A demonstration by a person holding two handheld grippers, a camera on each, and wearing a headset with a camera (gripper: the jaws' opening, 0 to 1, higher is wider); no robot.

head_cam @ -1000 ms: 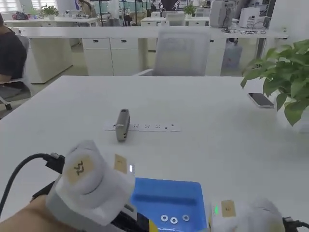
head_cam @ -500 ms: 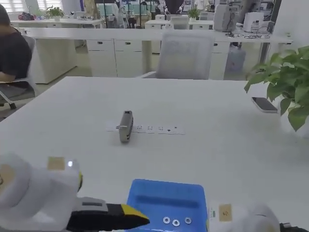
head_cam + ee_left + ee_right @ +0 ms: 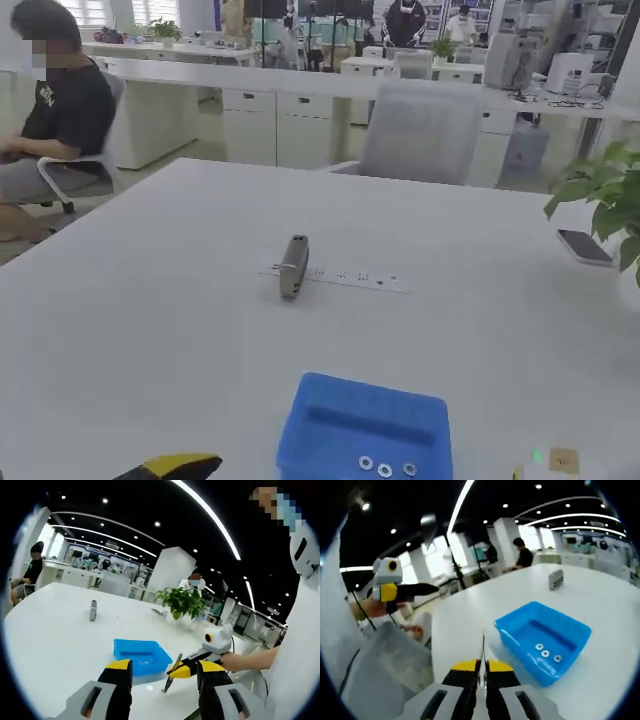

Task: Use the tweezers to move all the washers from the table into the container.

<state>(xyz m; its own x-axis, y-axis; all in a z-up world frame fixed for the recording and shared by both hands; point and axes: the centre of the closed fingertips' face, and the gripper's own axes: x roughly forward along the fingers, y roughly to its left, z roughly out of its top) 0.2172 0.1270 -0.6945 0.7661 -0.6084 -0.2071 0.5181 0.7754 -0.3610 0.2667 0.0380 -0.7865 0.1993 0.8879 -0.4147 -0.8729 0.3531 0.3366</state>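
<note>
Beyond the released jaws of the left gripper (image 3: 164,666), the small silver washer (image 3: 149,688) looks light and slippery: pinch its rim with the thin metal tweezers (image 3: 483,647) clenched in the right gripper (image 3: 482,667).

Big open-plan office: white table (image 3: 150,300) up front, grey office chair (image 3: 420,130) behind it, rows of white desks (image 3: 250,120) further back, leafy plant (image 3: 600,190) on the right, strip lights (image 3: 459,505) on a dark ceiling.

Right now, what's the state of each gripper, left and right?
Left gripper: open, holding nothing.
Right gripper: shut on the tweezers.
</note>
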